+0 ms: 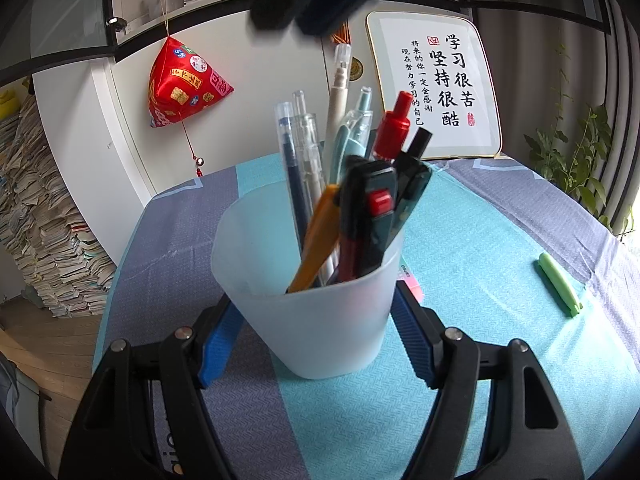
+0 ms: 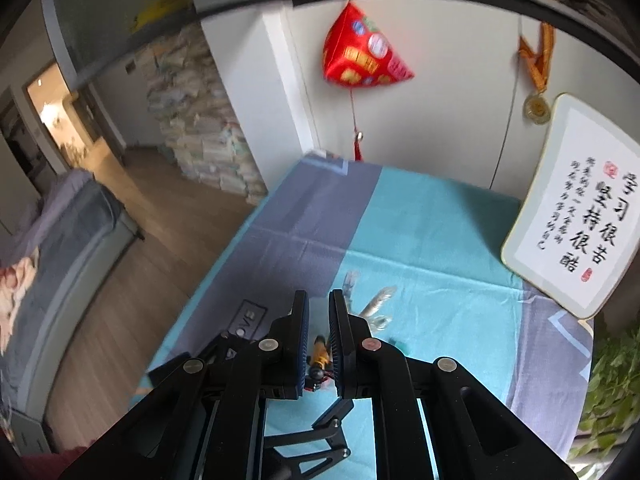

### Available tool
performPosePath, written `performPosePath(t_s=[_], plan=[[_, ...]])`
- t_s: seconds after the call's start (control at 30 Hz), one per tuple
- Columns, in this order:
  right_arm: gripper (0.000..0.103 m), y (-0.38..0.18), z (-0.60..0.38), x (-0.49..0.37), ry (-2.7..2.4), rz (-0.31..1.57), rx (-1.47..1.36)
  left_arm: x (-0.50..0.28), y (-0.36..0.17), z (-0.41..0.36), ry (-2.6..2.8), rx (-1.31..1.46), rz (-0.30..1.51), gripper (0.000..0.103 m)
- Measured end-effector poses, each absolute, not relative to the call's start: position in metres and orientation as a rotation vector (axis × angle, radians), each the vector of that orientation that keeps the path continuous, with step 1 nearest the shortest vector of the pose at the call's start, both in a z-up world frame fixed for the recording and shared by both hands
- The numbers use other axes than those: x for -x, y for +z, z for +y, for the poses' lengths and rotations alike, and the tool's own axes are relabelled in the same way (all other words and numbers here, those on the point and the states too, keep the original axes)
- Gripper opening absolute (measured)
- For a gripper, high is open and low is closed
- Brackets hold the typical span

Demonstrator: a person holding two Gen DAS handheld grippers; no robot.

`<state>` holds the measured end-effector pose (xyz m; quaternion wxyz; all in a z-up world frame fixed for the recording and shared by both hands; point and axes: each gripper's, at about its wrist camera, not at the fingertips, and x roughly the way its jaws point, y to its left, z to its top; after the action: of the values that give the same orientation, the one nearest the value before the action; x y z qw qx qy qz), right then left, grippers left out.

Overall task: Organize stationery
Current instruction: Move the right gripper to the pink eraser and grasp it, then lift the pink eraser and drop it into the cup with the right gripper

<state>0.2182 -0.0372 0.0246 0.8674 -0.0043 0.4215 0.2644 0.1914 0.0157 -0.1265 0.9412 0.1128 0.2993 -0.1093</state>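
Now cup (image 1: pixel 320 304) clamped inside left gripper (image 1: pixel 320 332).

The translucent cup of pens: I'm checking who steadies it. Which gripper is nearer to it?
Left. The left gripper clamps the cup on both sides. The right gripper is above the cup's pens, shut on a yellow pen.

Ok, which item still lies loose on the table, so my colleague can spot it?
Start at the translucent cup of pens on the blue-and-grey cloth. Look right toward the cloth's edge: the light green pen lies flat there, alone, the only pen outside the cup.
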Motion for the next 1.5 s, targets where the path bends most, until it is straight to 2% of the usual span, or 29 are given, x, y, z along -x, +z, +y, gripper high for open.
performPosePath(t_s=[0.17,0.47,0.63,0.73,0.77,0.83,1.1,1.13,1.2,1.23,1.37,1.5], plan=[[0.010,0.029,-0.074,-0.210,0.469,0.868,-0.036,-0.191,-0.127,0.016,-0.223,-0.230,0.611,0.071],[0.011,-0.084,-0.093,-0.243,0.322,1.186,-0.138,-0.189,-0.125,0.022,-0.166,-0.248,0.592,0.070],[0.011,-0.108,-0.080,-0.259,0.290,1.251,-0.176,-0.189,-0.127,0.028,-0.162,-0.244,0.606,0.070],[0.025,-0.113,-0.079,-0.268,0.264,1.252,-0.196,-0.189,-0.127,0.029,-0.162,-0.243,0.607,0.071],[0.034,-0.114,-0.080,-0.269,0.258,1.250,-0.206,-0.189,-0.127,0.029,-0.163,-0.242,0.607,0.071],[0.041,-0.112,-0.079,-0.271,0.252,1.240,-0.221,-0.189,-0.127,0.030,-0.164,-0.241,0.607,0.071],[0.041,-0.126,-0.069,-0.280,0.248,1.278,-0.202,-0.184,-0.128,0.028,-0.156,-0.269,0.599,0.071],[0.039,-0.125,-0.068,-0.279,0.243,1.262,-0.186,-0.184,-0.128,0.028,-0.156,-0.267,0.600,0.071],[0.025,-0.125,-0.067,-0.280,0.228,1.253,-0.149,-0.184,-0.128,0.029,-0.158,-0.259,0.605,0.071],[0.022,-0.125,-0.067,-0.279,0.233,1.250,-0.144,-0.185,-0.128,0.029,-0.157,-0.257,0.609,0.071],[0.021,-0.118,-0.079,-0.274,0.258,1.229,-0.166,-0.185,-0.128,0.030,-0.158,-0.250,0.616,0.071],[0.021,-0.084,-0.099,-0.259,0.270,1.147,-0.195,-0.187,-0.129,0.030,-0.162,-0.248,0.620,0.071]])
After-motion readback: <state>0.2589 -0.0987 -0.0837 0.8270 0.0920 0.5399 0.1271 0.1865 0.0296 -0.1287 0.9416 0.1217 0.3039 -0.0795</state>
